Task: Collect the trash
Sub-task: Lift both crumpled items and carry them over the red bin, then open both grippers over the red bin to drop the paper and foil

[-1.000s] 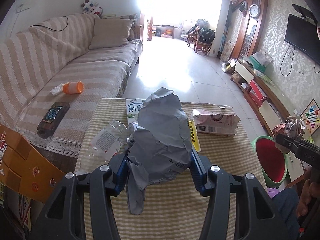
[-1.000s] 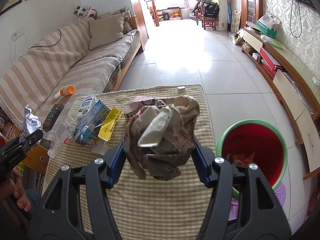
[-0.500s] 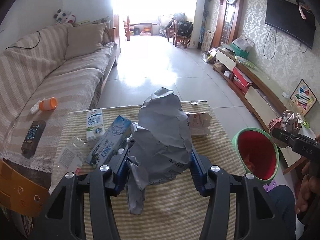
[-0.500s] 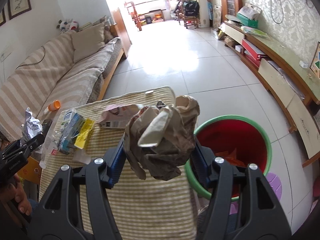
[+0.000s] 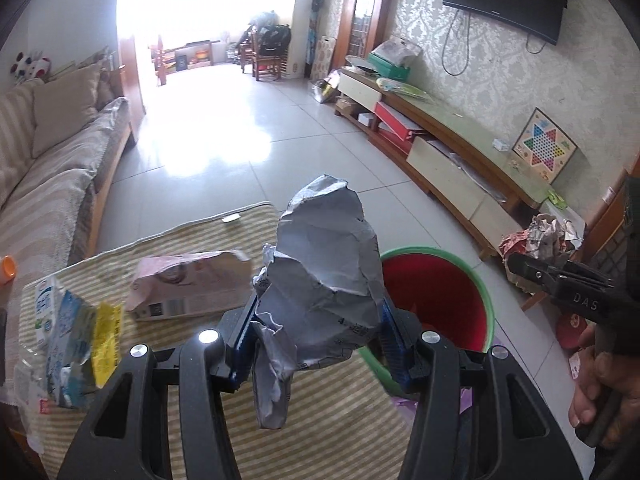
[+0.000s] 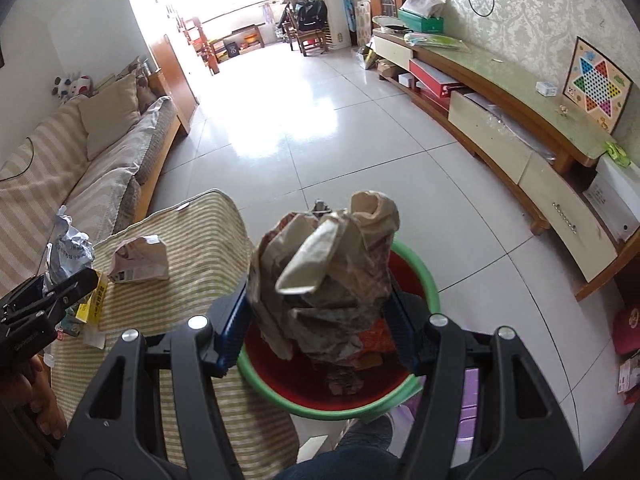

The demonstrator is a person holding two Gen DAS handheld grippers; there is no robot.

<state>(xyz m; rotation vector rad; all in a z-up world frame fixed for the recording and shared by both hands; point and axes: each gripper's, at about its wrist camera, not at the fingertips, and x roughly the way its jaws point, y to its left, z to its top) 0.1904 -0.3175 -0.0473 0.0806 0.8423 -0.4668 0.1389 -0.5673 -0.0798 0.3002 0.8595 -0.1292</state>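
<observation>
A crumpled grey paper wad (image 5: 324, 276) stands upright, pinched at its sides, over the table's edge beside the red bin (image 5: 436, 300) with its green rim. A crumpled brown paper bag (image 6: 328, 276) is clamped likewise above that bin's mouth, where scraps already lie.

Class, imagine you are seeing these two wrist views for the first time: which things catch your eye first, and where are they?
The left hand-held gripper clamps a crumpled grey paper wad, with the table edge and bin behind it. The right hand-held gripper clamps a crumpled brown paper bag, seen in front of the red bin with a green rim, which stands on the floor beside the checked tablecloth.
</observation>
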